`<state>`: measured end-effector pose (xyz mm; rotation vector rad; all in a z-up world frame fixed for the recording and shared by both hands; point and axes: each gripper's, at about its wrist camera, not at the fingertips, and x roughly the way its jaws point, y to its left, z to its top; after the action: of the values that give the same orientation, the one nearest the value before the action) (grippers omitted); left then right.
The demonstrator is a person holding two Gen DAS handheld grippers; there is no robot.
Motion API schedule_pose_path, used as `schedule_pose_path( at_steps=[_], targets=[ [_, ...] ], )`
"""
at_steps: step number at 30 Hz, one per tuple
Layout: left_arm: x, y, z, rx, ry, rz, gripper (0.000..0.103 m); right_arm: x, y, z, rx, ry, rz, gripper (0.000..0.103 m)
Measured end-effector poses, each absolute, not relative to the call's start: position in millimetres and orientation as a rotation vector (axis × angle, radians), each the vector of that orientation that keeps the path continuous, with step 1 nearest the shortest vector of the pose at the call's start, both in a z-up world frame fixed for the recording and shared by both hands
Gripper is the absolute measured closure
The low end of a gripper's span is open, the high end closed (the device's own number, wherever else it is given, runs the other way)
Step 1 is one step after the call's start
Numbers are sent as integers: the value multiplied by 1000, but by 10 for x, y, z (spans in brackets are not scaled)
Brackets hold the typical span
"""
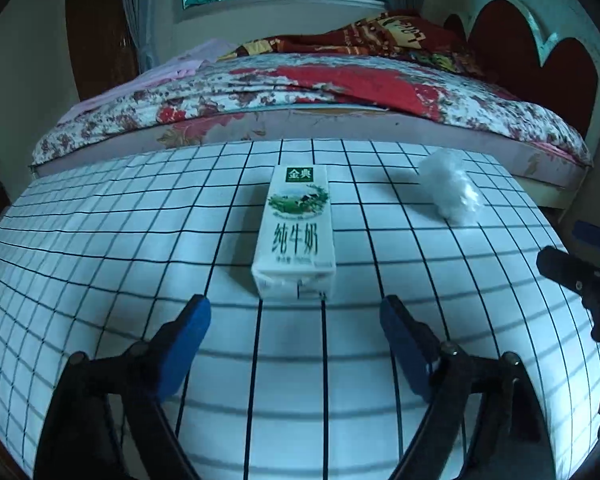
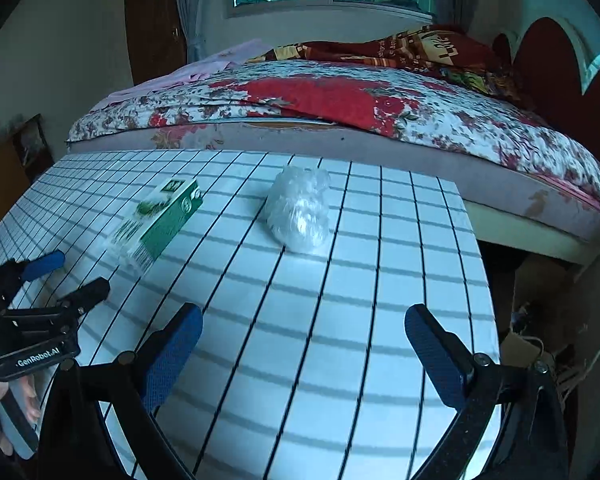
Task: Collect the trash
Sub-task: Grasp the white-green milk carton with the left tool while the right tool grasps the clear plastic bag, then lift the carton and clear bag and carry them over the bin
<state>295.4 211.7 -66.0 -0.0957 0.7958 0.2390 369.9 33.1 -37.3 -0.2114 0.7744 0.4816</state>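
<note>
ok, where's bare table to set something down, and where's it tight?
Free: the checked table on the left side of the milk carton, and the near strip between the carton and the open left claw. Also the stretch between the crumpled plastic and the open right claw. Tightest: the gap between carton and plastic.

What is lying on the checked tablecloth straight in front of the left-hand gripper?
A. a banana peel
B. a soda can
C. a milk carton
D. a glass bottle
C: the left wrist view shows a white milk carton lying flat on the grid-patterned tablecloth, directly ahead of the open left gripper, with a crumpled clear plastic wad off to its right.
</note>
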Motion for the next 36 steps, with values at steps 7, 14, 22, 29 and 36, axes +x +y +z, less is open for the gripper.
schedule_pose_path(
  at_steps=[7, 14, 22, 29, 36],
  targets=[
    [3339, 2263, -802, -94, 845, 256, 22, 4359, 716, -608, -243, 852, 495, 2],
    [3500, 2320, -922, -116, 886, 229, 34, 4612, 909, -832, -243, 913, 485, 30],
    [3411, 2322, -890, -106, 864, 195, 48, 4515, 876, -815, -208, 909, 521, 58],
    [3000, 2169, -680, -77, 784, 180, 48, 3936, 638, -510, -187, 804, 550, 58],
    [2476, 1895, -453, -93, 728, 155, 48, 3276, 258, -202, -190, 741, 540, 58]
  ],
)
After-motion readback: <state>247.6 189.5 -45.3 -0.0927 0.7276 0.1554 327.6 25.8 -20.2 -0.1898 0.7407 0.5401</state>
